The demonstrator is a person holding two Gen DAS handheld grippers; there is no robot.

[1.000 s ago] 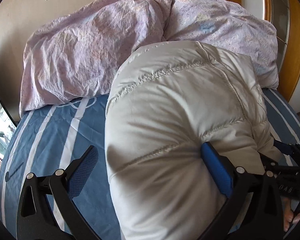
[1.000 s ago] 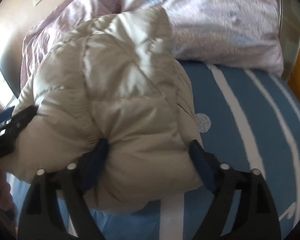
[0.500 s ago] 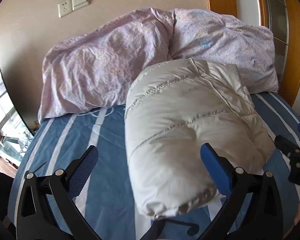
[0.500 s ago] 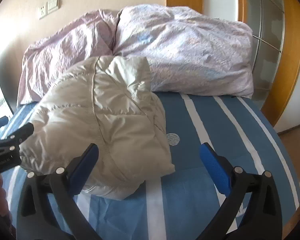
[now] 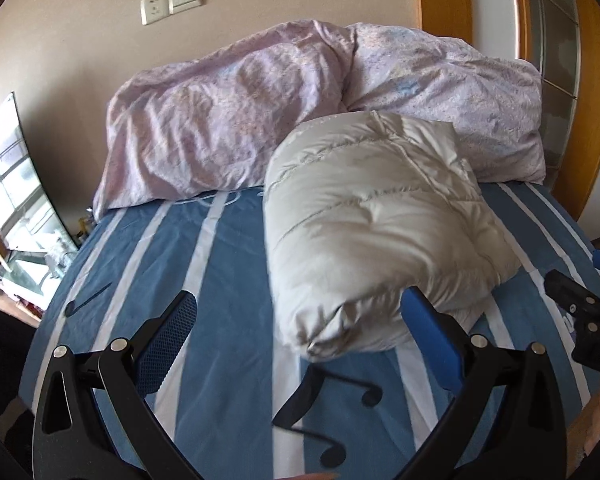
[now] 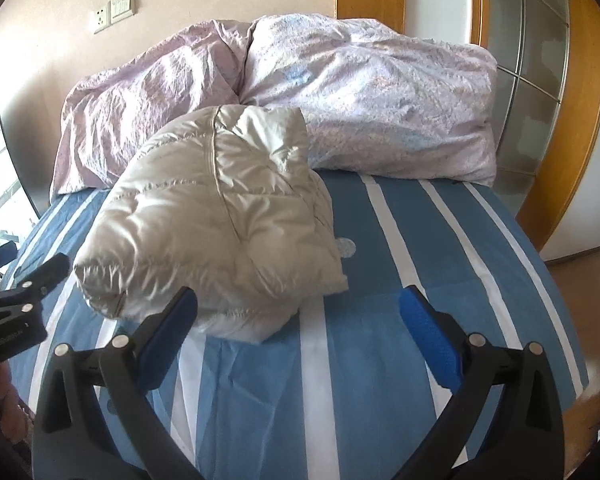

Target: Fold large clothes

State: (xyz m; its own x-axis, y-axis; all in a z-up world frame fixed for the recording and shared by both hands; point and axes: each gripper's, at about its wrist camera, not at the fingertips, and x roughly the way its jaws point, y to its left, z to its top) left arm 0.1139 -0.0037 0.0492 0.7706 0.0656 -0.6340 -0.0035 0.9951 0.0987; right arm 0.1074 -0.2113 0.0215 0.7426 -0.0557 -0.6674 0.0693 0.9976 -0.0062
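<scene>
Folded jacket lies on the bed, both grippers wide apart and empty.

The one padded jacket (image 5: 376,236) lies as a folded bundle on the striped bed (image 6: 440,264), its far end touching the two lilac pillows (image 6: 360,100). Its long axis runs away from the cameras, toward the pillows. It lies ahead of both tools: right of centre for the left gripper (image 5: 296,340), left of centre for the right gripper (image 6: 296,332). I count two grippers; each has its jaws spread, nothing between the pads. Neither seems clearly nearer. I judge the folding is almost finished.
</scene>
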